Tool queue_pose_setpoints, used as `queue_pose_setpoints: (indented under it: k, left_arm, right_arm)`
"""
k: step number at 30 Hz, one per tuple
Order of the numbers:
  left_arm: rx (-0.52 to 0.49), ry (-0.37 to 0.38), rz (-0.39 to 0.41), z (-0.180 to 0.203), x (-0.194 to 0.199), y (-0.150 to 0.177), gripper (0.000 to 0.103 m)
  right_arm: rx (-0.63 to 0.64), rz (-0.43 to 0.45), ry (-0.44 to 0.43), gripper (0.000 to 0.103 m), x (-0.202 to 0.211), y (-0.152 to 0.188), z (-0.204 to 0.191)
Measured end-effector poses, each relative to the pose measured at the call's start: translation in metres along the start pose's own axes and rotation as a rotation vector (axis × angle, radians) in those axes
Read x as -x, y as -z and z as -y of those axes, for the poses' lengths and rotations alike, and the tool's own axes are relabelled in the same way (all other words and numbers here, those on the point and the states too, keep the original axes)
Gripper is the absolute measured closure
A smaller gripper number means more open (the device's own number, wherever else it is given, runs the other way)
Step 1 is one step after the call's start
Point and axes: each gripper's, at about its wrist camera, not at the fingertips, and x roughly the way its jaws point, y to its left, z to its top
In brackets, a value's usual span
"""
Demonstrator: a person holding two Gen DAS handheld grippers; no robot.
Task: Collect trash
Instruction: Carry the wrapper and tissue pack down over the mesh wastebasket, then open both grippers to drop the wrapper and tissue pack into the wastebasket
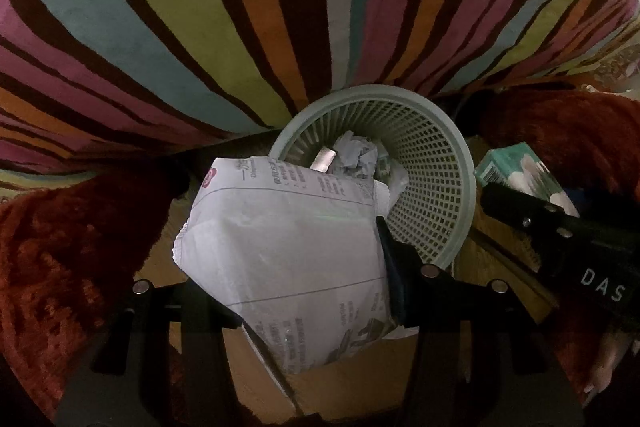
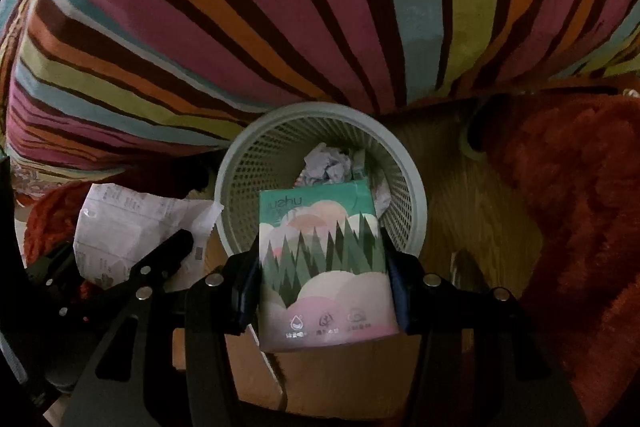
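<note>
A pale green mesh waste basket (image 1: 434,163) stands on the wooden floor; it also shows in the right wrist view (image 2: 404,171). Crumpled paper (image 1: 354,155) lies inside it. My left gripper (image 1: 296,251) is shut on a white printed plastic wrapper (image 1: 280,239), held just in front of the basket's near rim. My right gripper (image 2: 324,263) is shut on a green tissue pack with a forest picture (image 2: 324,259), held over the basket's near rim. The tissue pack also shows in the left wrist view (image 1: 516,169), and the white wrapper in the right wrist view (image 2: 120,227).
A striped, many-coloured bedspread (image 1: 240,7) hangs right behind the basket. Red fuzzy fabric (image 1: 60,247) lies to the left and to the right (image 2: 580,207). Bare wooden floor (image 2: 460,187) shows around the basket.
</note>
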Motion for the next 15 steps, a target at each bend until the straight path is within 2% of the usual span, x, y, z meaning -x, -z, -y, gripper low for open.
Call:
queue_pose_setpoints:
  k: [15]
  left_arm:
    - [0.024,0.035,-0.109,0.001,-0.033,-0.013,0.052]
  right_arm:
    - [-0.032,-0.080,0.026,0.054,-0.026,-0.009,0.001]
